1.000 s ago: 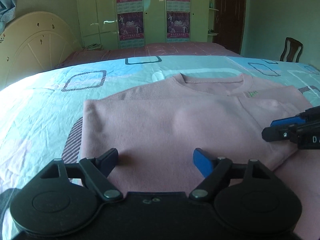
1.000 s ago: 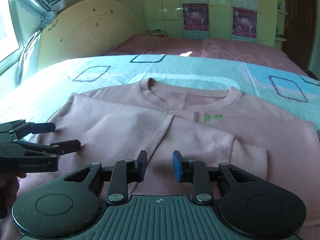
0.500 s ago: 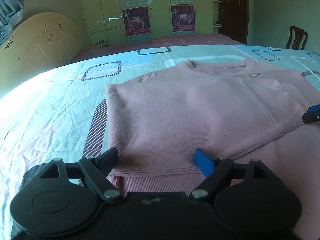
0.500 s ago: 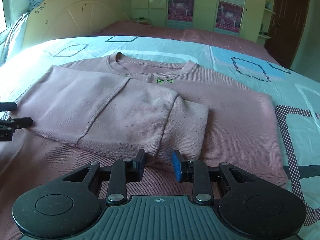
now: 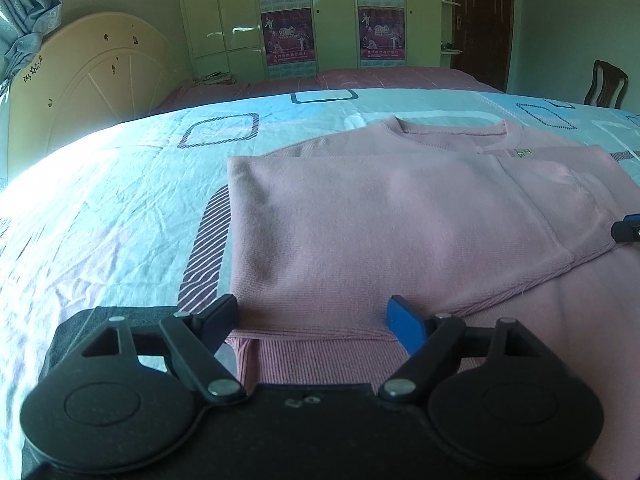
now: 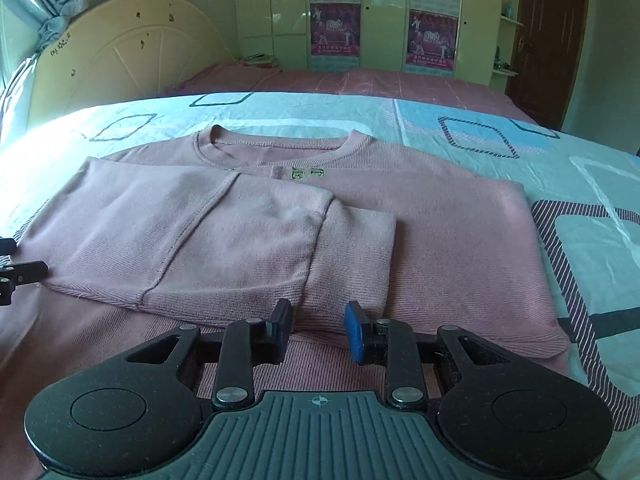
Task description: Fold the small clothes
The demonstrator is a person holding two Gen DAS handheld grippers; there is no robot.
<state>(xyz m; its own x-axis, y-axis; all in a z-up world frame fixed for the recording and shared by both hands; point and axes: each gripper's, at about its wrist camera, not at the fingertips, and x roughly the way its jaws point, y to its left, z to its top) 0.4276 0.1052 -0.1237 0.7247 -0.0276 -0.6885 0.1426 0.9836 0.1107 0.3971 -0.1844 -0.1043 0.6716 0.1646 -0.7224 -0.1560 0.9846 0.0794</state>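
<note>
- The bed sheet (image 5: 120, 208), pale turquoise with outlined squares and striped patches, spreads ahead of and around both grippers; in the right wrist view it runs on past the right gripper's right side (image 6: 580, 208).
- The cream headboard (image 5: 100, 84) stands far ahead and to the left of the left gripper, with green wardrobe doors (image 5: 224, 20) bearing purple posters (image 5: 290, 36) straight beyond it.
- A dark wooden door (image 6: 548, 40) lies far ahead to the right of the right gripper; a wooden chair (image 5: 606, 84) shows far right of the left gripper.
- The pink sweatshirt (image 5: 360, 232) lies flat on the sheet directly in front of both grippers, neckline away from them, hem nearest. One side has been folded across the body, its sleeve (image 6: 352, 256) doubled back on top.
- The left gripper (image 5: 314, 316) hangs just over the near-left corner of the folded panel, jaws spread wide; the folded edge lies between the fingers, but neither pad presses it.
- The right gripper (image 6: 318, 328) sits at the near end of the folded sleeve, jaws parted narrowly; cloth lies in the gap, and no pinch is visible.
- Each gripper's tip peeks into the other's view: the right one at the far right edge, the left one at the far left edge.
- A small green label (image 6: 306, 173) sits just below the neckline (image 6: 276, 142).
</note>
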